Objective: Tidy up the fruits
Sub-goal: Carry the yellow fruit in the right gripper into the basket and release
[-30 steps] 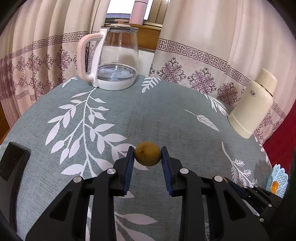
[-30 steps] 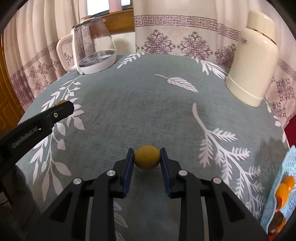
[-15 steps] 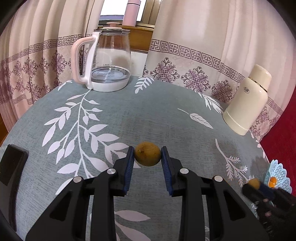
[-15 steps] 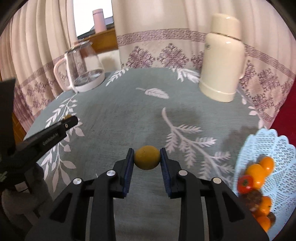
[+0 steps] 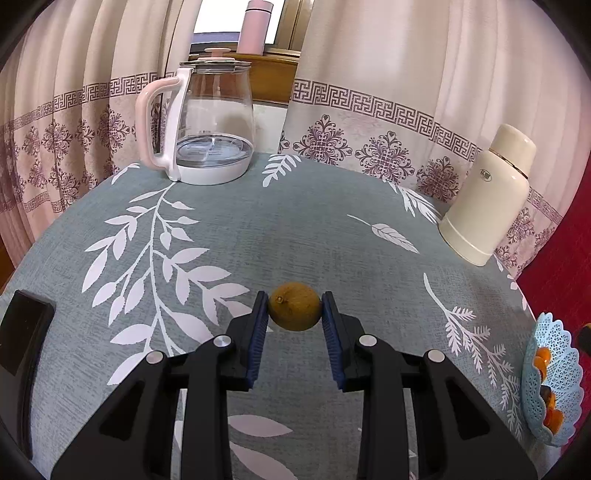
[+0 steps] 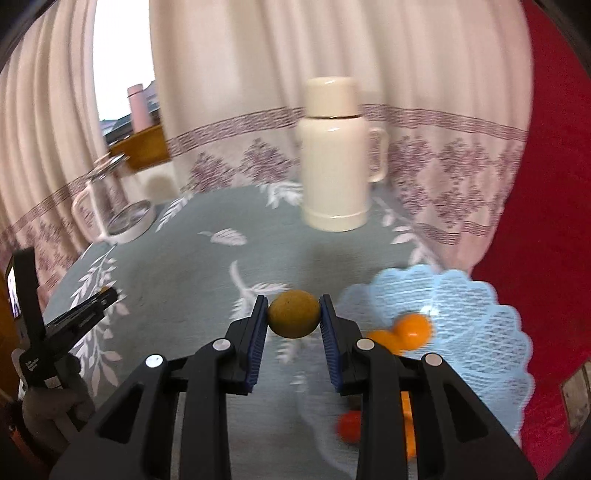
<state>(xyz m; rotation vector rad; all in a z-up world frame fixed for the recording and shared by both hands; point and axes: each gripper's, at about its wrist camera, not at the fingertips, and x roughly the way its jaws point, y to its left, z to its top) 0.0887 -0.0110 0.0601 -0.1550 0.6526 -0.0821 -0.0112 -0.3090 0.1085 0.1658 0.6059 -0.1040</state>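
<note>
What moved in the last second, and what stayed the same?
The right tool swung right, carrying its yellow fruit toward the blue basket, which now sits just beside it. The left tool drew back a little. Both tools kept hold of their fruit; the kettle and the cream flask stayed put.

Soft daylight came through the gap in the curtains, leaving the window blown out white. The left wrist view was sharp, with faint reflections on the glass kettle. The right wrist view was smeared by motion blur: the flask, basket and oranges looked soft. Both views bent strongly toward dark, rounded corners.
</note>
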